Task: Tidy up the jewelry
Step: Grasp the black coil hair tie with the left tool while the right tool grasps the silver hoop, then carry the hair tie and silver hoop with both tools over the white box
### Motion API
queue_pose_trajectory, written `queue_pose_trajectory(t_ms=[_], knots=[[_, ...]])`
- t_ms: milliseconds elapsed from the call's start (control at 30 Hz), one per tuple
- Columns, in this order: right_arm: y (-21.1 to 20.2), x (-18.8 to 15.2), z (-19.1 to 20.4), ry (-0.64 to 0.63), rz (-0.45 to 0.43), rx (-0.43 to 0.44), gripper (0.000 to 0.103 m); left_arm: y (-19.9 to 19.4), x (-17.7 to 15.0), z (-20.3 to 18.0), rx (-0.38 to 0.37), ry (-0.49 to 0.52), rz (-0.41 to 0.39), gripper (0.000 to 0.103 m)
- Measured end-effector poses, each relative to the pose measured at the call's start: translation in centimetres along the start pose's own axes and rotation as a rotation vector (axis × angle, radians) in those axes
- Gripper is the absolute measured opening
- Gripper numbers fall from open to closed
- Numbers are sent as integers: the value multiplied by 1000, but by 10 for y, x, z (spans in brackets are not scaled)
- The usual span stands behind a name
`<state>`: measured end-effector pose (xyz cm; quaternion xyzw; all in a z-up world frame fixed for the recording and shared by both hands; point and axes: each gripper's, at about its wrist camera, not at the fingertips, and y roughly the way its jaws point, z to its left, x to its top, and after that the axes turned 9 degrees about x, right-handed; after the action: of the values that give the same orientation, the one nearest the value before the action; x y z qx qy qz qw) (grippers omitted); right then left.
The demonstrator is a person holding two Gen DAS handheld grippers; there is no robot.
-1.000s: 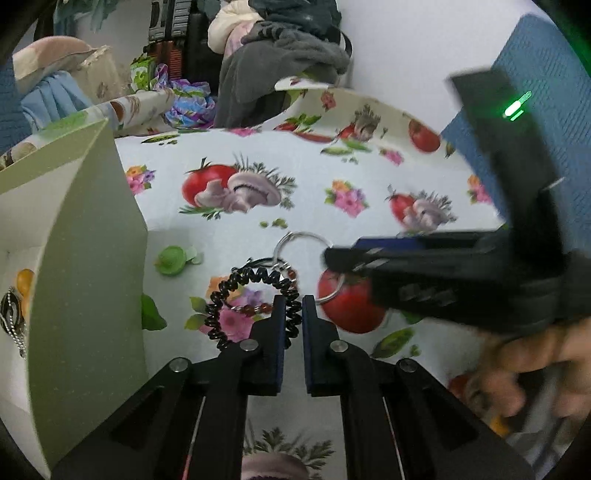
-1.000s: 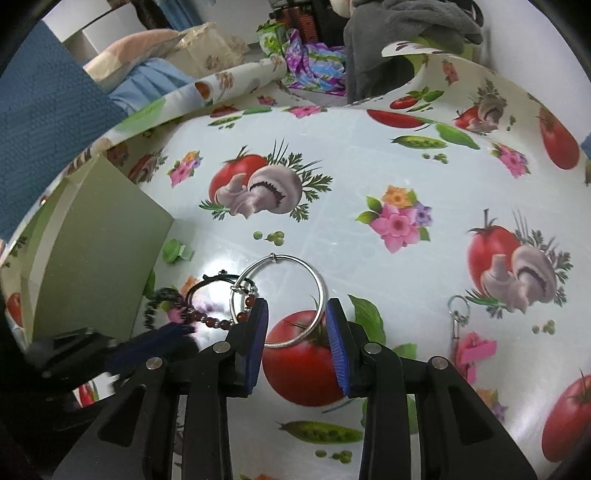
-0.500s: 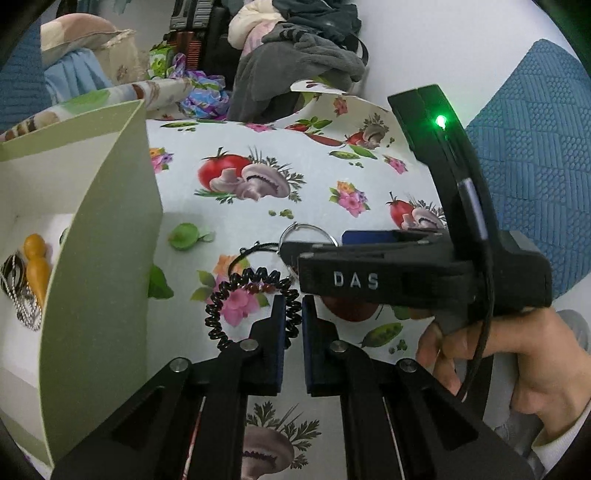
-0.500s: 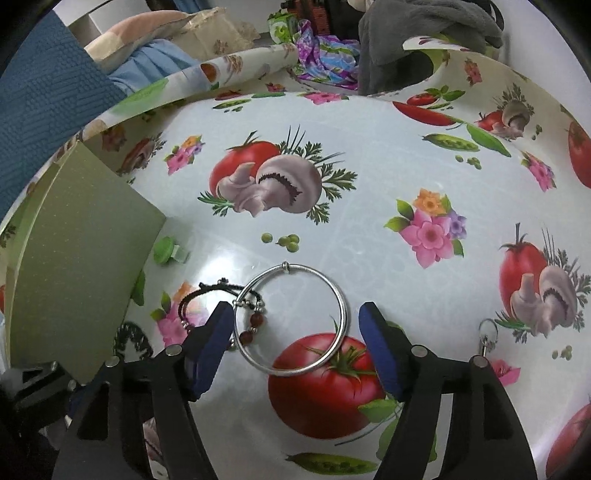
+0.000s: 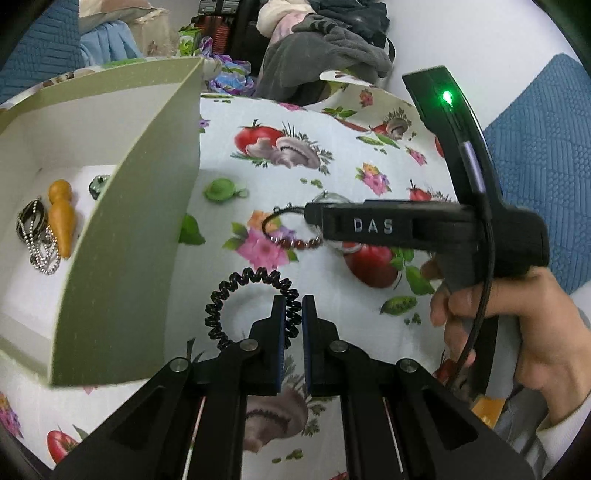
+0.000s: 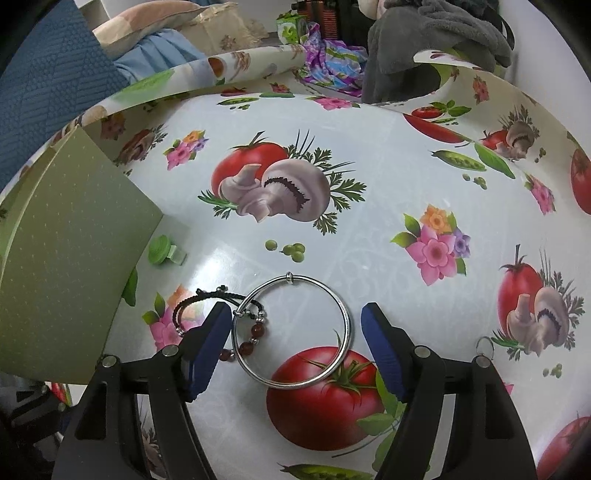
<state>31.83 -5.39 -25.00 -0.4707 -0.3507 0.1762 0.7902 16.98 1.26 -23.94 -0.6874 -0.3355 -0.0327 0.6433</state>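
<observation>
My left gripper (image 5: 293, 308) is shut on a black coiled bracelet (image 5: 236, 291) and holds it above the table, beside the green box (image 5: 122, 229). My right gripper (image 6: 295, 321) is open, its fingers on either side of a silver bangle (image 6: 295, 328) that lies flat on the tablecloth. A red-bead bracelet on a black cord (image 6: 229, 317) lies under the bangle's left edge; it also shows in the left wrist view (image 5: 291, 236). Inside the box lie a ball chain (image 5: 40, 240), an orange wooden piece (image 5: 62, 218) and a small dark item (image 5: 98, 184).
A small green cap (image 6: 160, 251) lies by the box wall. A pink item with a key ring (image 6: 485, 345) lies at the right. Clothes (image 6: 436, 40) and pillows (image 6: 166, 33) are piled behind the table's far edge.
My left gripper has lifted the coiled bracelet off the table and pulled back toward the box. My right gripper has opened wide around the silver bangle.
</observation>
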Motion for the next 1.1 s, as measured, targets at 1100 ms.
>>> queue_pose_trajectory(t_ms=[1100], knots=[[-101,-70,8,217,-161,-77,65,-36,4,9,-21,35,-38,8]])
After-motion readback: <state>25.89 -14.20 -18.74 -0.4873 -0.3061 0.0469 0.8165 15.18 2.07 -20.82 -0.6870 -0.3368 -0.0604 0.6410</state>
